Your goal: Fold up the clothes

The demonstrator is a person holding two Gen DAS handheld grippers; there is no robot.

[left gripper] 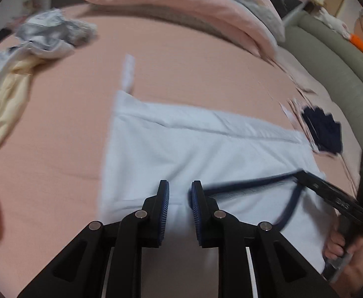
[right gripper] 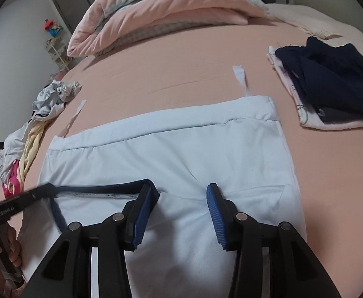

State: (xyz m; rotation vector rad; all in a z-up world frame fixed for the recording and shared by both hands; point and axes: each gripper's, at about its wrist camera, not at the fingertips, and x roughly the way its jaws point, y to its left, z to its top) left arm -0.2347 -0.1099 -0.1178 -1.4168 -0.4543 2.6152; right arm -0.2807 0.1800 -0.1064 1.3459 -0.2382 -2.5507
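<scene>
The left wrist view is smeared by motion blur, so edges on the far side of the bed (left gripper: 181, 57) read softly; the right wrist view is sharp. A pale blue garment (right gripper: 171, 154) lies spread flat on the salmon-pink sheet, smooth woven cotton with a stitched band along its far edge and two thin white ties (right gripper: 241, 77) trailing from its far corners; its near end is cut off behind the gripper bodies, and a navy-piped edge (right gripper: 102, 188) crosses its near left part. The left gripper (left gripper: 180, 193) hovers over the garment's near edge with its ribbed blue pads parted by a narrow gap and nothing between them; whether it touches the cloth is unclear. The right gripper (right gripper: 182, 193) stands wide apart over the cloth, holding nothing; its left pad sits right at the end of the navy piping. A crumpled heap of grey, cream and pink laundry (right gripper: 42, 114) lies at the left, partly cropped; a folded stack topped by dark navy fabric (right gripper: 330, 79) sits at the right; a puffy pink quilt (right gripper: 161, 12) is bundled at the head of the bed
</scene>
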